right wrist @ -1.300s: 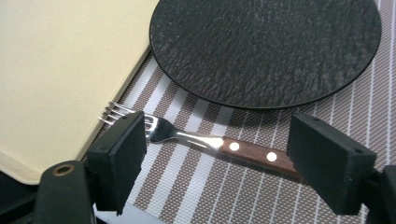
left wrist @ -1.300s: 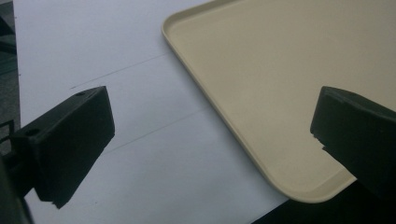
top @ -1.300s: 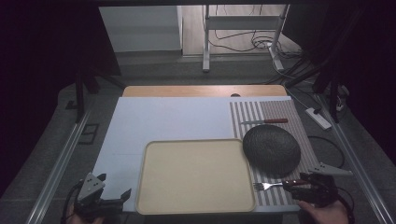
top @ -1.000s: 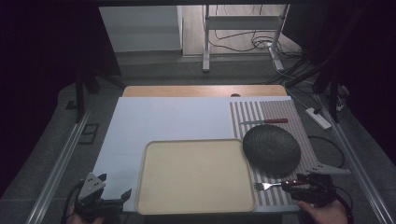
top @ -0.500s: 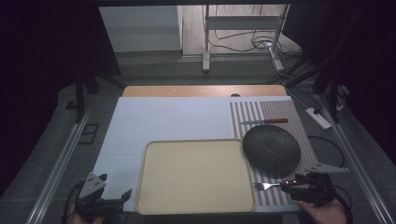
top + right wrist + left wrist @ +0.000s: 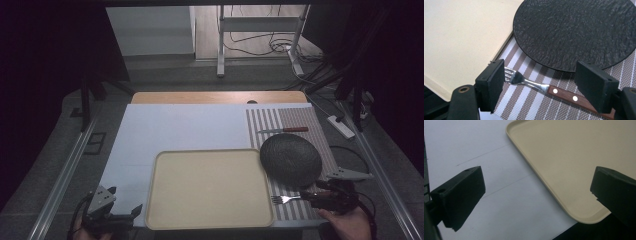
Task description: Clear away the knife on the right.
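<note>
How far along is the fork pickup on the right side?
Done so far: the right gripper is lined up over the fork, which lies on the striped mat beside the dark plate. In hand: nothing yet; its jaws stand open either side of the fork, not pressing it. Left: close, lift and place it. The tray is bare, the knife untouched, and the left gripper open at the tray's corner.

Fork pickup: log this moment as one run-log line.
right gripper: open, jaws either side of fork, not gripping | fork: flat on striped mat, beside plate | left gripper: open, near tray corner
</note>
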Demonstrator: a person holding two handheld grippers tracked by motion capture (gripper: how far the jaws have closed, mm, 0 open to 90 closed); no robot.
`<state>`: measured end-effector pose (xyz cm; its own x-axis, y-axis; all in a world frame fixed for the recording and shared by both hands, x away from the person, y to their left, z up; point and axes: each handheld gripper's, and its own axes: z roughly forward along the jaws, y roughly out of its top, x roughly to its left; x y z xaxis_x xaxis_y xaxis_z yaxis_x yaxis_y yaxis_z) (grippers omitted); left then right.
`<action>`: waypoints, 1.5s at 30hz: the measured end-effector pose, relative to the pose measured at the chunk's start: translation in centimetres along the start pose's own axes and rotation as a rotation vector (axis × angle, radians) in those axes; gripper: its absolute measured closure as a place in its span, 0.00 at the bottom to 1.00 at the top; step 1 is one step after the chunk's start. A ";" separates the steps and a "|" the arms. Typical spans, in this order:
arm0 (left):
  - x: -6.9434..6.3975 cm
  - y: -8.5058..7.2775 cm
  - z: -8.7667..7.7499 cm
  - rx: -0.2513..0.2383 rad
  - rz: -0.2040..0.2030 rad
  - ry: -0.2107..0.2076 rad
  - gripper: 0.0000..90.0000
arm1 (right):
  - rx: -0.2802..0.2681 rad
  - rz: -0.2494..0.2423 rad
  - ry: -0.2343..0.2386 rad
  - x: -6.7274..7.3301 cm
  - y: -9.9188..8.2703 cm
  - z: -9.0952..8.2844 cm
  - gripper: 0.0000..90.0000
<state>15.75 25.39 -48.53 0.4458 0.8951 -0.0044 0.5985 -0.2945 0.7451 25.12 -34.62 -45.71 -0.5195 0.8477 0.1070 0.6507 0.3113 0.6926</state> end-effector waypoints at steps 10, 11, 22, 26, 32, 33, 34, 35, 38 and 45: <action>0.1 0.0 0.0 -0.001 -0.005 -0.005 0.00 | 0.007 -0.026 0.008 0.3 1.2 0.5 0.28; 0.1 0.0 0.0 -0.001 -0.004 -0.006 0.00 | 0.009 -0.027 0.010 0.3 1.3 0.5 0.28; 0.1 0.0 0.0 0.000 -0.001 -0.012 0.00 | 0.006 -0.037 0.006 -0.1 2.8 1.2 0.27; 0.1 0.0 0.0 -0.001 -0.002 -0.014 0.00 | 0.005 -0.041 0.006 -0.3 3.3 1.4 0.27; 0.1 0.0 0.0 -0.004 -0.004 -0.016 0.00 | 0.011 -0.039 0.027 -0.4 4.1 1.8 0.27; 0.1 -0.1 0.0 -0.006 -0.006 -0.017 0.00 | 0.011 -0.042 0.025 -0.4 4.3 1.9 0.27; 0.1 -0.1 0.0 -0.006 -0.006 -0.017 0.00 | 0.011 -0.042 0.025 -0.4 4.3 1.9 0.27; 0.2 -0.1 0.0 -0.006 -0.006 -0.018 0.00 | 0.010 -0.045 0.024 -0.4 4.6 2.0 0.27; 0.2 -0.1 0.0 -0.008 -0.010 -0.020 0.00 | 0.010 -0.052 0.022 -0.4 5.1 2.3 0.27; 0.2 -0.1 0.0 -0.008 -0.011 -0.023 0.00 | 0.010 -0.059 0.015 -0.9 6.6 3.1 0.27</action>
<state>15.79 25.64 -48.56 0.4543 0.8904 -0.0281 0.5986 -0.2817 0.7499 31.59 -32.00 -43.47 -0.5651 0.8214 0.0767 0.6243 0.3650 0.6907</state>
